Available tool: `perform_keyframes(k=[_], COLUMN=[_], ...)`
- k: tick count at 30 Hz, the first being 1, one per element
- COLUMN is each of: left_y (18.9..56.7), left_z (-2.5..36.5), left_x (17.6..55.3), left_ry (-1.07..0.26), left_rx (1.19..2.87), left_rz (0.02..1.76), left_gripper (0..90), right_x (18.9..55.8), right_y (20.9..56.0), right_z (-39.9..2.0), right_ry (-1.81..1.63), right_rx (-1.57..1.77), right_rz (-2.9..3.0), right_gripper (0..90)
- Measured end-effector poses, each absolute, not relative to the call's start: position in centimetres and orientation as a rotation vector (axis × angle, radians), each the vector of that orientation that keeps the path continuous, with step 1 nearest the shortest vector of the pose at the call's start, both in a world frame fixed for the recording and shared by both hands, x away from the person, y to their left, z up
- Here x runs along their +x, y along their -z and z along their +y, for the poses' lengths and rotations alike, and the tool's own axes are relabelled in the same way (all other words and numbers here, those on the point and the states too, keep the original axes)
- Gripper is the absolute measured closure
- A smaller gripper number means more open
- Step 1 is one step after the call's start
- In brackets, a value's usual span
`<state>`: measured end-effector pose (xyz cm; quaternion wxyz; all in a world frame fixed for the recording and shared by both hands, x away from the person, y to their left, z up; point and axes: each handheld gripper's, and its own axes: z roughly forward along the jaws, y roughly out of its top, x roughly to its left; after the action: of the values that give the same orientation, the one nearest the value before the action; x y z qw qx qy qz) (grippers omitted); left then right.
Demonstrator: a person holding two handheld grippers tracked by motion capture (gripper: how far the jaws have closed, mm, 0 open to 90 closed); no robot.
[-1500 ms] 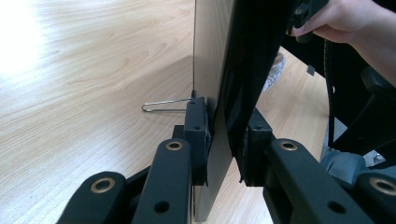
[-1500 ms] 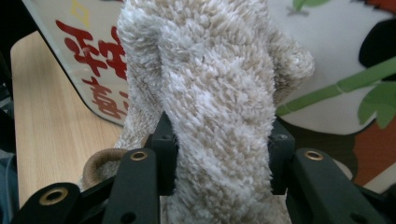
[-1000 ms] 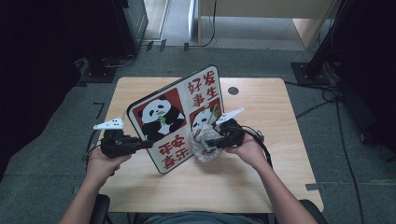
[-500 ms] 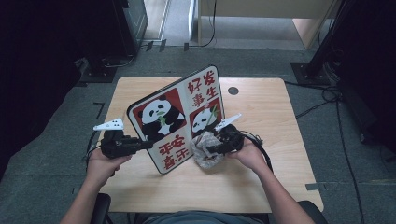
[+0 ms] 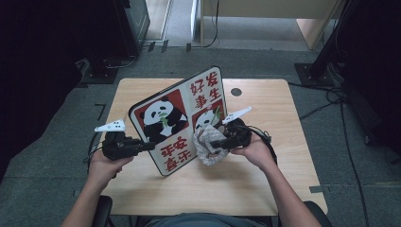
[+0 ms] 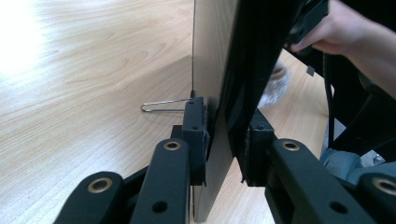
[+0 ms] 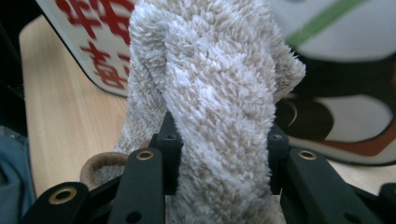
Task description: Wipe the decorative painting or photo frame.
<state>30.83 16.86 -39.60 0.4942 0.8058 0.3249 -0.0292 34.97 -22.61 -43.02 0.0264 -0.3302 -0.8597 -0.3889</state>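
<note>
Clamping the panda board [image 5: 177, 118], left gripper [image 5: 144, 145]; right gripper [image 5: 215, 142] pinches fluffy cloth [image 5: 205, 146].

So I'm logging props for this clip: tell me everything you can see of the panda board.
The panda board is a thin, rigid panel with rounded corners, printed with two pandas on red squares and red Chinese characters on white. Its back looks like plain wood. It stands tilted on the table, its edge clamped by the left gripper. The right gripper holds a fluffy beige cloth at its face.
</note>
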Motion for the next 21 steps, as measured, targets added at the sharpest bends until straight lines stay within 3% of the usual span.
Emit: perform_keyframes(k=[21], left_y=[39.6], left_z=[17.1], left_x=[30.8], left_ry=[0.079], left_rx=[1.921], left_rz=[0.768], left_gripper=[73.3], right_x=[36.5], right_y=[32.2], right_z=[-20.4], right_ry=[1.298], right_rx=[-0.974], right_rz=[-2.730], right_gripper=[63.4])
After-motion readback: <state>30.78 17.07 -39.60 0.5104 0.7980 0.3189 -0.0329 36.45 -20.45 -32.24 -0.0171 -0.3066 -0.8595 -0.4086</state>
